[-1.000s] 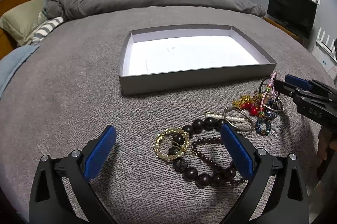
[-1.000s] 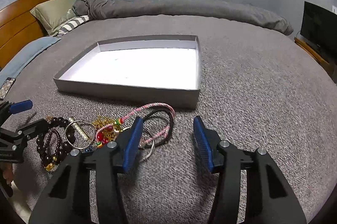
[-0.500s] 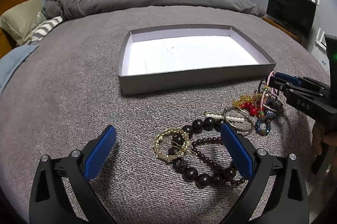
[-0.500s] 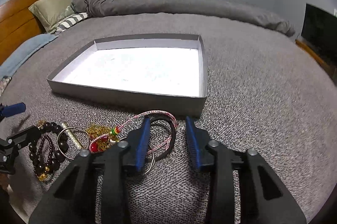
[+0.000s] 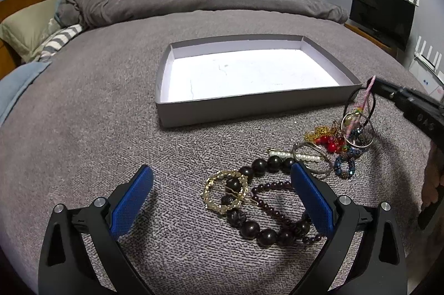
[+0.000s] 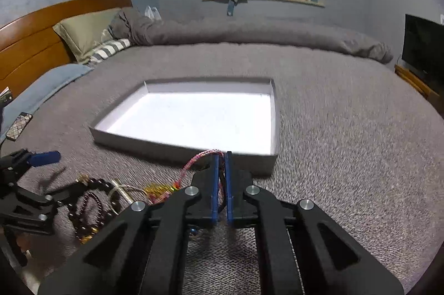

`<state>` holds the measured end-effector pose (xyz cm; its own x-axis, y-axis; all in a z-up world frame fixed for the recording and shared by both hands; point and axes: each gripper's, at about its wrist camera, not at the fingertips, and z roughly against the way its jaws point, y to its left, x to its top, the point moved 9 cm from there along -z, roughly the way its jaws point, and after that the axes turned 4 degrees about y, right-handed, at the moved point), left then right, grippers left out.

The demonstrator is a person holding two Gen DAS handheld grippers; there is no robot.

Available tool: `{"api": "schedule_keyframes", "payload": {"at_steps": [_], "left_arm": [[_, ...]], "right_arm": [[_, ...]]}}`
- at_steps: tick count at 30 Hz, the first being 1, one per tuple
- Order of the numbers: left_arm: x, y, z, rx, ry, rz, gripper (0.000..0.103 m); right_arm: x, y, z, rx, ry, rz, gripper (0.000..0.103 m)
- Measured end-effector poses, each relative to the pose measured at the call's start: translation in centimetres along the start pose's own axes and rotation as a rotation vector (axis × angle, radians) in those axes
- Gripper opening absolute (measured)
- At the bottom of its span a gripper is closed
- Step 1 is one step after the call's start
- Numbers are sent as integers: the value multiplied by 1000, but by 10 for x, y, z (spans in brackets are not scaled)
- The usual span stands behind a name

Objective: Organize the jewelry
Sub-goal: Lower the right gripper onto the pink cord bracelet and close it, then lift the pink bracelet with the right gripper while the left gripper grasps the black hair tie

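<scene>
Lifting slowly keeps the pink braided cord bracelet [image 6: 194, 163], pinched in the closed right gripper [image 6: 221, 184], untangled; carry it into the far shallow grey cardboard box [image 6: 266, 163]; left gripper [image 5: 222, 197] gapes empty.

My gripper pads [image 5: 133, 202] blue; tray [image 5: 249, 106] grey outside, white floor; bedspread [image 5: 83, 128] grey; big beads [image 5: 260, 164] dark brown; cord [image 6: 194, 163] pink woven; pillow [image 5: 59, 40] grey-white striped.
</scene>
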<state>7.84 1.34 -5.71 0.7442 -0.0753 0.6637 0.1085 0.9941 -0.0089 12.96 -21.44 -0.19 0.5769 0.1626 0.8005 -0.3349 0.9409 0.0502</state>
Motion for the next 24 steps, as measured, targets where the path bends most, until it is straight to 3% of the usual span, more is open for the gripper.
{"api": "schedule_keyframes", "payload": {"at_steps": [16, 24], "left_arm": [[-1, -13, 3, -29, -10, -32, 101], [8, -74, 15, -200, -18, -128, 98]], "right_arm": [[26, -4, 63, 41, -144, -34, 4], [22, -27, 66, 1, -127, -58, 4]]}}
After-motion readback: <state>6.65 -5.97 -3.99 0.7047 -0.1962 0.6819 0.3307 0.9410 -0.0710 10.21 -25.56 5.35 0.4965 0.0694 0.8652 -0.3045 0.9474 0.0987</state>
